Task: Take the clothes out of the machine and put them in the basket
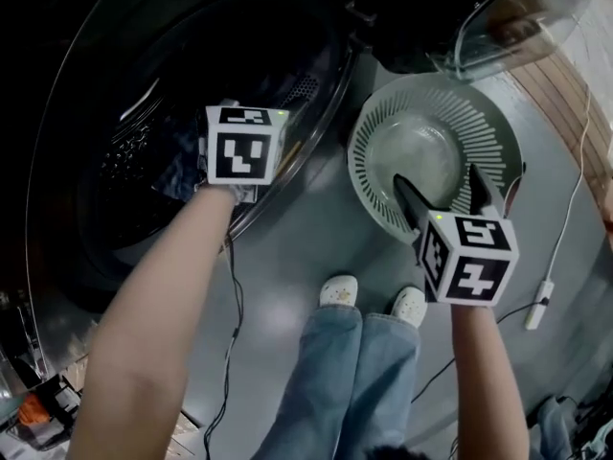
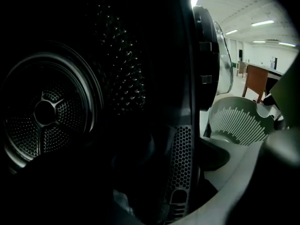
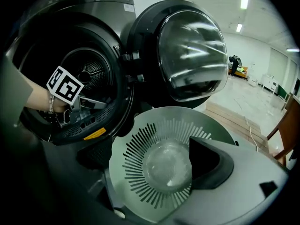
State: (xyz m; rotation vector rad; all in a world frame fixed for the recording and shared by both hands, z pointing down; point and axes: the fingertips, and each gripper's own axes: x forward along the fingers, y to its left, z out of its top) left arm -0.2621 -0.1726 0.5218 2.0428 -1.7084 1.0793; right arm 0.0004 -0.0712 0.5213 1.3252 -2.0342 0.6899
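- Left gripper point(image 1: 239, 147) is set inside the mouth of the drum point(image 2: 47, 111); jaws are seen apart, nothing clamped.
- Clothes point(image 2: 119, 201) are made out only as a dim pale fold low in the drum, at 6 o'clock in the left gripper view.
- Right gripper point(image 1: 436, 185) is held over the empty basket point(image 1: 378, 137), jaws spread wide, nothing between them.
- The cloth is judged soft, light and limp, and best pinched at a bunched fold.
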